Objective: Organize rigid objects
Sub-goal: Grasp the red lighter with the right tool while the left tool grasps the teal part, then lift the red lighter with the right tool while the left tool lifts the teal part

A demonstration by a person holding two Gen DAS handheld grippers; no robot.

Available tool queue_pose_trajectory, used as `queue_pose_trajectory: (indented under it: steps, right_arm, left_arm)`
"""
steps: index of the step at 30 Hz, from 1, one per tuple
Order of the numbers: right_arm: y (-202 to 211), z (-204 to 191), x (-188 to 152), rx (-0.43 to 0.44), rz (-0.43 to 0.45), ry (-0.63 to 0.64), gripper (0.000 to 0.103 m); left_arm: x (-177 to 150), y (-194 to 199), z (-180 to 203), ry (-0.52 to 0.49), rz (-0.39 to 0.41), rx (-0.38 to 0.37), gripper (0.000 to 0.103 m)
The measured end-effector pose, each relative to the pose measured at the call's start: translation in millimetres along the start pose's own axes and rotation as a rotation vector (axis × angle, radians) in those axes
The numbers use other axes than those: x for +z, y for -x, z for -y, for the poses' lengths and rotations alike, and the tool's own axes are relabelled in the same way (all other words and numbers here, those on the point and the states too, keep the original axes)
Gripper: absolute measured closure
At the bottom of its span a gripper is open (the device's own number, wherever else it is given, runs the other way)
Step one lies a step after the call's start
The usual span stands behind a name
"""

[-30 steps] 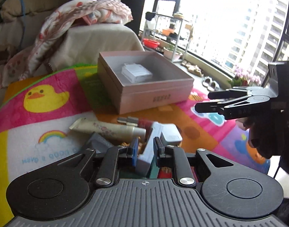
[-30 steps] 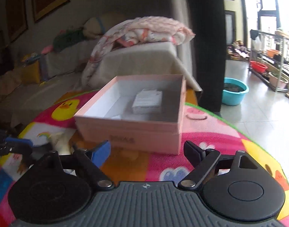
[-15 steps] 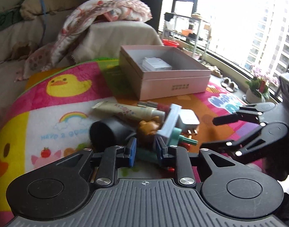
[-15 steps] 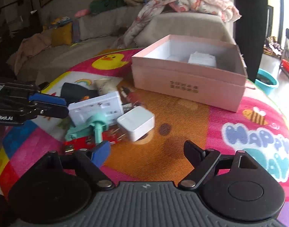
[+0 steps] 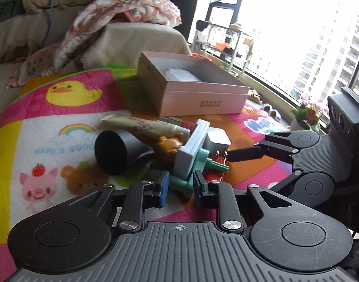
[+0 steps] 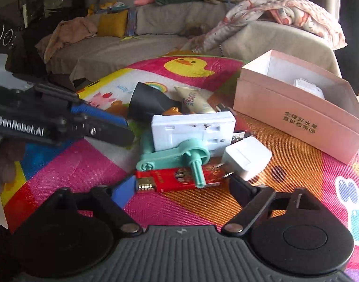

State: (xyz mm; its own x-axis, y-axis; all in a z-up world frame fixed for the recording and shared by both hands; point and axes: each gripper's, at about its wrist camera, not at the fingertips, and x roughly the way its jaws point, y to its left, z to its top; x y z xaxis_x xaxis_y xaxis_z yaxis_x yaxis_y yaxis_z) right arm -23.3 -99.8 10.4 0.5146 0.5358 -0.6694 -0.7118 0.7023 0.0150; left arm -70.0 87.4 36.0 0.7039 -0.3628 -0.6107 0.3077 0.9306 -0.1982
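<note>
"GenRobot.AI" is printed on the left gripper (image 6: 109,127), whose fingers are nearly pressed together, empty, beside the pile (image 6: 189,145) mid-mat (image 6: 85,164). The right gripper (image 6: 181,188), angled down, has spread fingers closing around the red stick (image 6: 170,178). The pink box (image 6: 297,117) bears Chinese characters.

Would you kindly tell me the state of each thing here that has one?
Pink box: open, one white packet inside.
Black cup: tipped on its side.
Cream tube: lying flat.
Left gripper: jaws shut, empty.
Right gripper: jaws wide, closing; red bar between the tips, ungripped.
</note>
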Motion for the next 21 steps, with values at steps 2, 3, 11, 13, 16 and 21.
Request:
queue_pose_trajectory:
  steps: [2,3,11,13,16,21]
  right_arm:
    - [6.5,7.9,-5.9,-0.037,0.003,0.003,0.021]
    - [11.1,14.7,-9.7,-0.057,0.0,-0.01,0.021]
    - [55.0,84.9,-51.1,-0.225,-0.016,-0.197,0.022]
    - [60.0,95.9,-59.4,-0.233,0.001,-0.247,0.021]
    - [59.0,96.6,-60.9,-0.243,0.015,-0.258,0.018]
    - [57.6,94.3,-60.4,-0.253,0.015,-0.252,0.016]
  left_arm:
    - [-0.2,-2.8,7.9,-0.03,-0.007,-0.011,0.078]
    - [-0.4,-5.4,11.4,-0.046,-0.013,-0.011,0.078]
    - [1.1,-28.1,43.0,-0.17,-0.054,0.003,0.072]
    - [1.3,-31.6,53.9,-0.187,-0.072,-0.046,0.072]
    - [2.0,-38.4,68.2,-0.221,-0.086,-0.037,0.072]
    - [11.0,-52.7,70.5,-0.133,-0.07,0.012,0.07]
